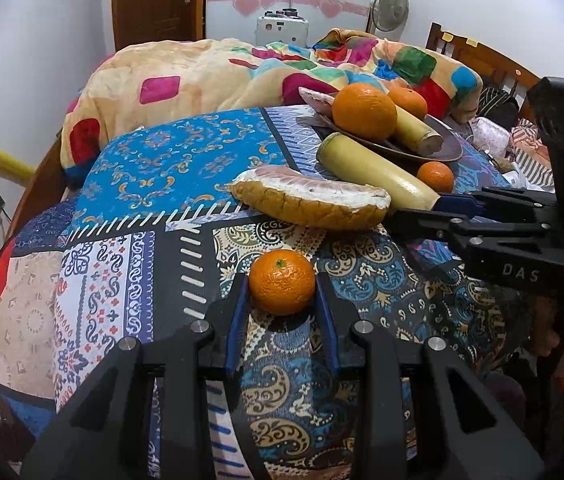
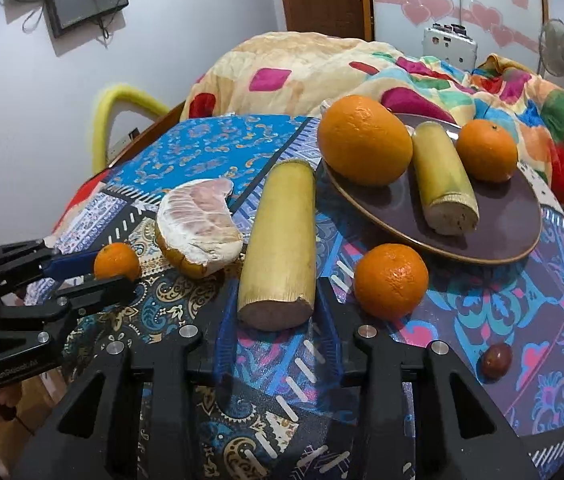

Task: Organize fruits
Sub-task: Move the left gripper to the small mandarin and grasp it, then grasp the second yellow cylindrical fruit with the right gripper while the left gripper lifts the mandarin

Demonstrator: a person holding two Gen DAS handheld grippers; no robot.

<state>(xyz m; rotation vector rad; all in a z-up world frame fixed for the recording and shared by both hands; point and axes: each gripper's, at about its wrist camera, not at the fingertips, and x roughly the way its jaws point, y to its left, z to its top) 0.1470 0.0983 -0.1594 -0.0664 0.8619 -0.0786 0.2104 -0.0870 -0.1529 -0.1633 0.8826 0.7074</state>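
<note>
Left wrist view: left gripper (image 1: 282, 292) is reaching low over the patterned bedspread (image 1: 130, 272), its blue fingers (image 1: 238, 316) pinching a small tangerine (image 1: 282, 282).
Right wrist view: right gripper (image 2: 276, 320) is lying level, fingers spread either side of a cut banana piece (image 2: 280, 248), whether touching is unclear.
Plate: brown plate (image 2: 494, 220) is holding a large orange (image 2: 364, 146), a second banana piece (image 2: 444, 178) and a tangerine (image 2: 487, 150).
Nearby: pomelo wedge (image 2: 200, 228) is sitting beside the banana; another tangerine (image 2: 391, 280) is resting just below the plate.
</note>
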